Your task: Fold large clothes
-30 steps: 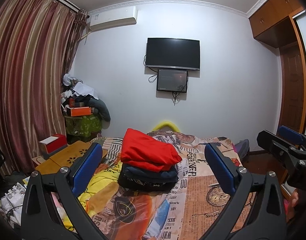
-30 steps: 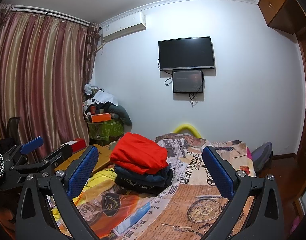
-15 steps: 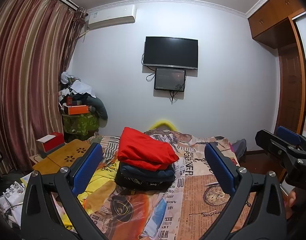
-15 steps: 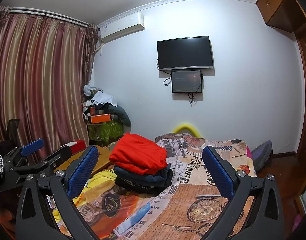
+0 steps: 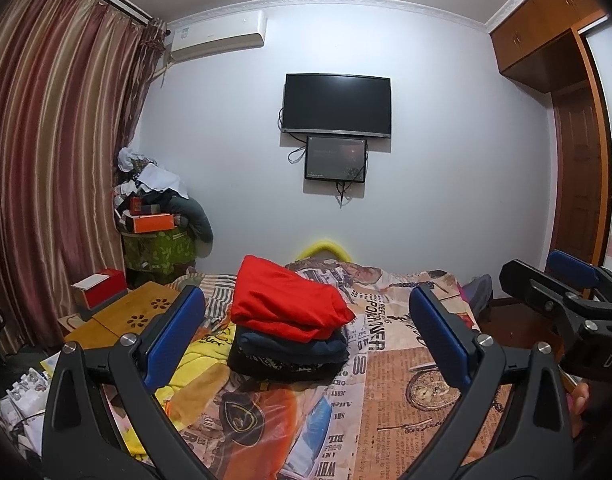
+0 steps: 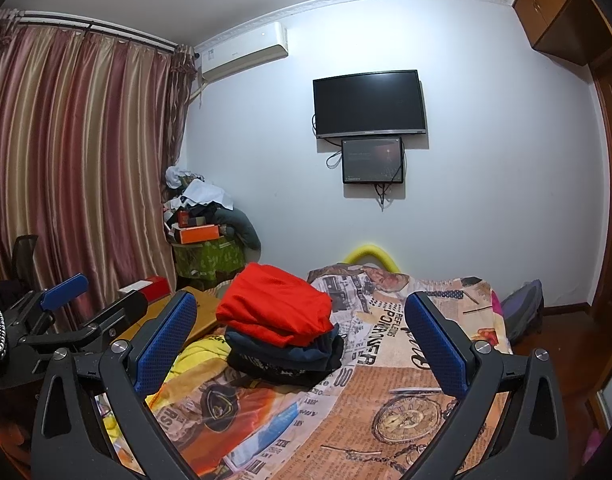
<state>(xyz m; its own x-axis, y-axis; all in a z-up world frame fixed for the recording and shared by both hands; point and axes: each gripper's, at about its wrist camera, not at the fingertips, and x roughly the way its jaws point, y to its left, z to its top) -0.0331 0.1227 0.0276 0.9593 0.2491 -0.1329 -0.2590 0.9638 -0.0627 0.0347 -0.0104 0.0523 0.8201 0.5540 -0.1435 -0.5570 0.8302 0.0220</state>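
Two tools, left (image 5: pixel 306 330) and right (image 6: pixel 300 330), jaws apart, above bedsheet (image 6: pixel 386 360) lettered "POWER".

Over the preceding second, the left gripper (image 5: pixel 306 330) drifted slightly, so that the folded pile of clothes (image 5: pixel 288 330) on the bed (image 5: pixel 406 384) and the television (image 5: pixel 337 105) on the wall shifted a little toward the left and upward in the left wrist view. The right gripper (image 6: pixel 300 340) tilted only marginally, and the same pile (image 6: pixel 280 330) moved slightly leftward in the right wrist view. The jaws of both grippers showed no change in spread, and the pile itself did not change shape or position on the bed.
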